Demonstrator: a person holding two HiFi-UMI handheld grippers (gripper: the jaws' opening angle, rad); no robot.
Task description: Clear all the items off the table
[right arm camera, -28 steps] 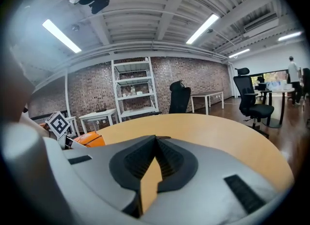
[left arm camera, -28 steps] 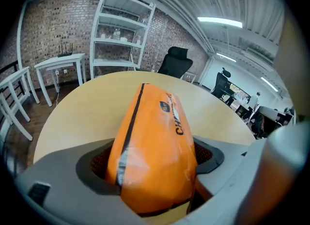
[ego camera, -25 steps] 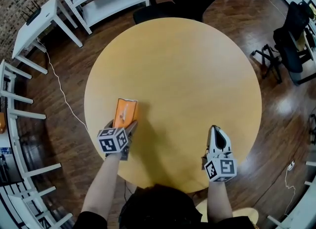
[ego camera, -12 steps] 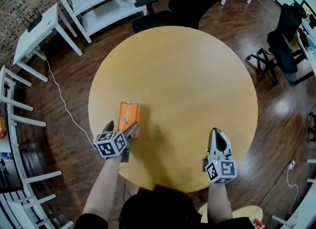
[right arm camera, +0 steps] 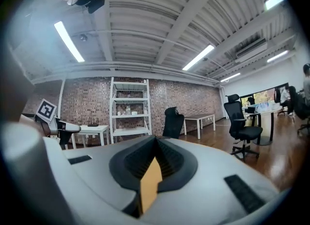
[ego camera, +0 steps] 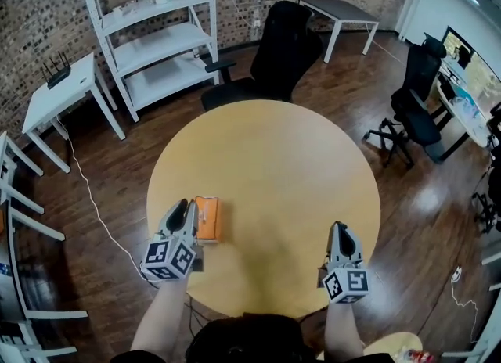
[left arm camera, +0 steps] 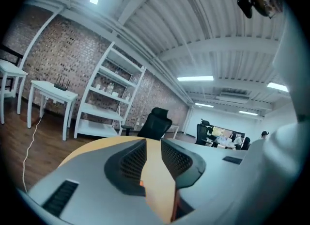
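An orange packet [ego camera: 208, 219] lies flat on the round wooden table [ego camera: 274, 158], near its front left edge. My left gripper [ego camera: 185, 206] is at the packet's left edge, with the right finger over that edge. Its jaws are closing. In the left gripper view a narrow gap remains at the left gripper [left arm camera: 153, 144], showing the tabletop and a sliver of orange low down. No pad visibly presses on the packet. My right gripper [ego camera: 340, 228] rests shut and empty near the table's front right, and the right gripper view also shows the right gripper [right arm camera: 156, 141] shut.
A black office chair [ego camera: 278, 52] stands at the table's far side, with a white shelf unit [ego camera: 156, 41] behind it to the left. A small white table [ego camera: 59, 95] and a floor cable [ego camera: 94, 197] are at the left. More chairs [ego camera: 411, 111] stand at the right.
The left jaws, spread wide around the packet's near end, have narrowed, and the gripper now sits along the packet's left edge. The head view has tilted up. The right gripper has not moved.
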